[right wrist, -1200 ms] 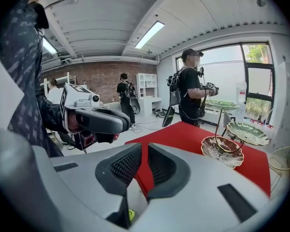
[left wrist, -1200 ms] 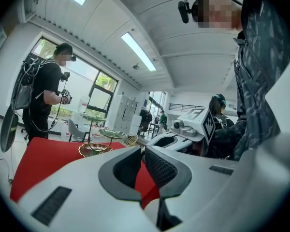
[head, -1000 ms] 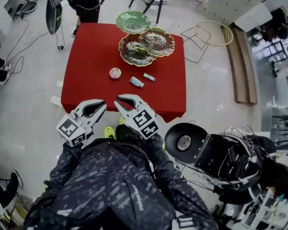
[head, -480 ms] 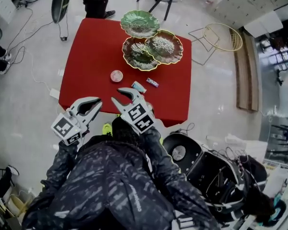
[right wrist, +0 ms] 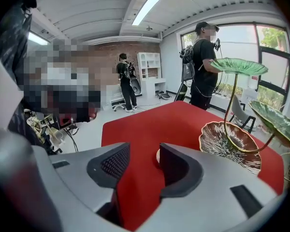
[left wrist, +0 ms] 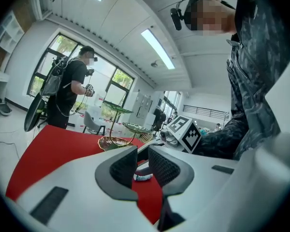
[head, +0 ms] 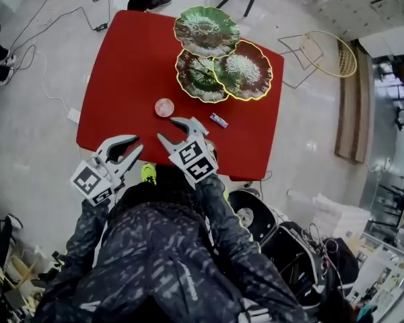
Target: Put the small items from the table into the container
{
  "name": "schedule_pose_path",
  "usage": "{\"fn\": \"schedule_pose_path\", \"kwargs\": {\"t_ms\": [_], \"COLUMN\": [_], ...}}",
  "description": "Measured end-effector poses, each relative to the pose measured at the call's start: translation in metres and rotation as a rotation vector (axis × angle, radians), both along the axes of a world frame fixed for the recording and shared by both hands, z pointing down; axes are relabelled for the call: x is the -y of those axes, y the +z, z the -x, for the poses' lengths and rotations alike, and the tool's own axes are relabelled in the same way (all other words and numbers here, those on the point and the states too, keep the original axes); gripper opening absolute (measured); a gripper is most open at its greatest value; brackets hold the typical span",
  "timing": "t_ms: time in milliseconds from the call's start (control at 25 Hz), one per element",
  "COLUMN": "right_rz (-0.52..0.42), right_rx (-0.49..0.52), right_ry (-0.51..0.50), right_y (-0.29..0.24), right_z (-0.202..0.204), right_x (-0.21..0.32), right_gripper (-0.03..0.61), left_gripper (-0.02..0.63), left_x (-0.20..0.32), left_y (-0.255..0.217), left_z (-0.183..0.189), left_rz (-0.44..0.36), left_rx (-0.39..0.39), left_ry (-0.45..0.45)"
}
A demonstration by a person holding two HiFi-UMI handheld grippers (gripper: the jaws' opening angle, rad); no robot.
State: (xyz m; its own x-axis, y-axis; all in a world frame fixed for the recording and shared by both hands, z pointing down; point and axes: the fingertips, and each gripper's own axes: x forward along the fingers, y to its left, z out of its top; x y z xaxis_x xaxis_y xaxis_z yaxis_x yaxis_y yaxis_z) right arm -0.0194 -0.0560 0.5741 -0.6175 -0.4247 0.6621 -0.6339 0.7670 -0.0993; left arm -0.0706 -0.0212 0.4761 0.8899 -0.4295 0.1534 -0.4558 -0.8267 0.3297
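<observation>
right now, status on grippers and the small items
left gripper and right gripper empty, jaws opening. round disc and small wrapped item on red table, short of the leaf dishes. nothing blocking.

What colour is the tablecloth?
The tablecloth is red; the head view shows it best.

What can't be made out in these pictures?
- Round item: right gripper view, mostly behind a jaw of the right gripper, whose empty jaws are opening.
- Pale item: left gripper view, partly hidden beyond the left gripper's opening, empty jaws; unidentifiable.
- Wrapped item: head view, too small to identify.
</observation>
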Motion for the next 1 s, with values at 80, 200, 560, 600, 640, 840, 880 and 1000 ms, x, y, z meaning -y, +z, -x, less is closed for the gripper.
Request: {"fn": "schedule_pose_path", "kwargs": {"t_ms": [80,200,560,600,640,840,880,1000], "right_rz": [0.014,0.034,0.081,0.087,0.095,0.122,0.132,0.161], "right_rx": [-0.019,-0.051,-0.122,-0.13,-0.137,-0.172,-0.18,-0.215], "right_ry": [-0.007,-0.028,-0.043,-0.04,-0.036,-0.029,-0.031,-0.051], "right_y": [0.014,0.033,0.077,0.081,0.086,0.104,0.108,0.12], "right_z": [-0.002,-0.001,0.001,0.0,-0.001,-0.005,-0.006,-0.007], "right_x": [0.008,0.02,0.047,0.051,0.054,0.066,0.068,0.069], "right_gripper": [0.187,0.213,0.264,0.268,0.273,0.291,0.295,0.305], "left_gripper": [0.06,0.08,0.101,0.103,0.104,0.112,0.114,0.114], "left_x": [0.005,0.012,0.031,0.032,0.032,0.032,0.032,0.033], "left_y": [0.008,0.019,0.035,0.035,0.036,0.042,0.043,0.046], "left_z": [-0.003,-0.005,-0.008,-0.007,-0.007,-0.003,-0.002,0.001], "left_rz": [0.019,0.042,0.057,0.059,0.06,0.073,0.075,0.081], "left_rx": [0.0,0.001,-0.001,-0.001,-0.001,-0.001,-0.002,-0.002], "left_ry": [-0.006,-0.01,-0.031,-0.034,-0.038,-0.051,-0.054,-0.063]}}
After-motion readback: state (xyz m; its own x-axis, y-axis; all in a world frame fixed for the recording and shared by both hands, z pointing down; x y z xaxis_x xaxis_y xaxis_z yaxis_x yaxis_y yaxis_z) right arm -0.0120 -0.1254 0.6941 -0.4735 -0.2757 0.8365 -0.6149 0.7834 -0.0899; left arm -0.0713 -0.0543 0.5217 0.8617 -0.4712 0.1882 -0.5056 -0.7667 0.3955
